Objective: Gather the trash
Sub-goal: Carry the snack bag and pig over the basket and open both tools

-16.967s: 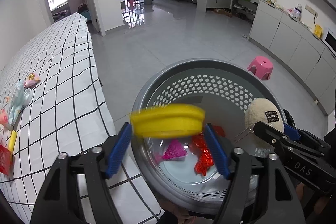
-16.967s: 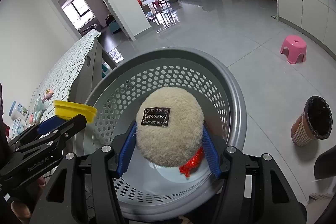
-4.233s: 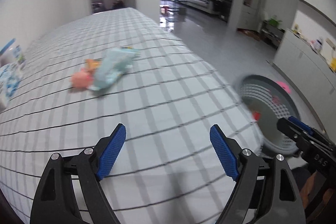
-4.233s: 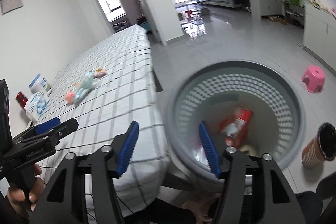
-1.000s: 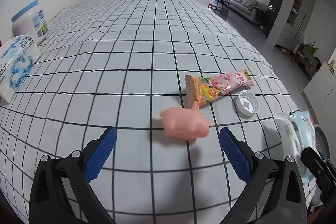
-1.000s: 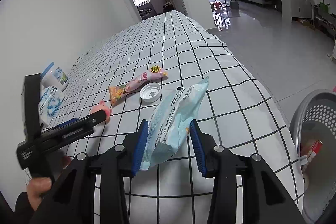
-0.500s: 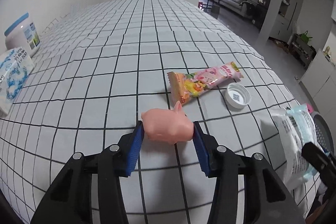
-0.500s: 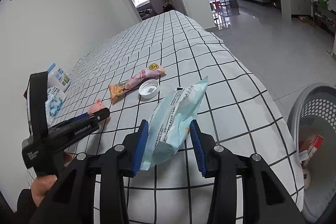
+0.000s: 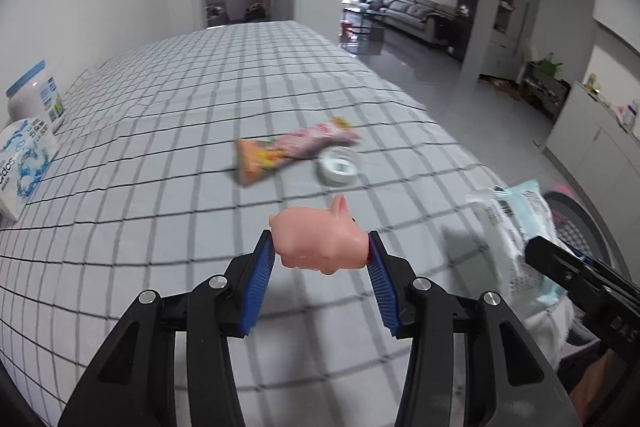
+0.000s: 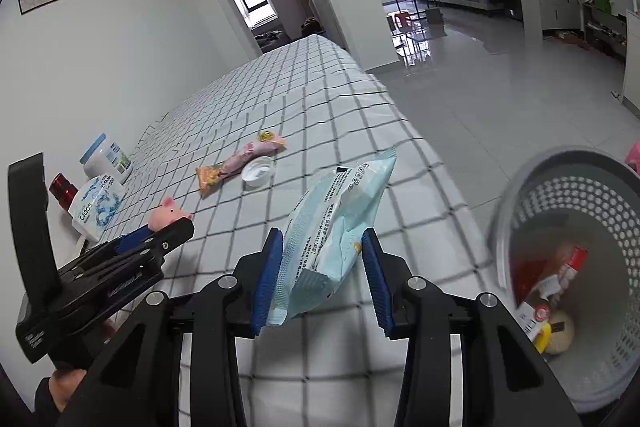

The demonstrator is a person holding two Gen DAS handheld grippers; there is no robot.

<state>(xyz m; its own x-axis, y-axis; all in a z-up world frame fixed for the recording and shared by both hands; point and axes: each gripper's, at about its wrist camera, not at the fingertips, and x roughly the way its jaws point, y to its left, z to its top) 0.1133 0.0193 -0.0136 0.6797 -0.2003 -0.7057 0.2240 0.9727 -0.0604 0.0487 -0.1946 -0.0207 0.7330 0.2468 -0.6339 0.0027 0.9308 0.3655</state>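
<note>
My left gripper [image 9: 320, 251] is shut on a pink toy pig [image 9: 318, 241] and holds it above the checked bedsheet [image 9: 160, 155]. The pig also shows in the right wrist view [image 10: 166, 215]. My right gripper [image 10: 322, 255] is shut on a light-blue wipes pack [image 10: 336, 219], held above the bed's edge; the pack also shows in the left wrist view [image 9: 516, 227]. A pink snack wrapper [image 9: 292, 147] and a white bottle cap [image 9: 338, 167] lie on the sheet. The grey perforated basket [image 10: 592, 187] stands on the floor at the right with several items inside.
A white jar with a blue lid [image 10: 106, 155], a white tissue pack [image 10: 94, 207] and a red-capped bottle [image 10: 64, 189] sit by the wall at the bed's left side. A pink stool [image 10: 632, 157] is behind the basket. Grey tiled floor [image 10: 500, 99] lies to the right.
My left gripper has closed on the pink pig and lifted it off the sheet. My right gripper, still holding the wipes pack, has swung toward the basket.
</note>
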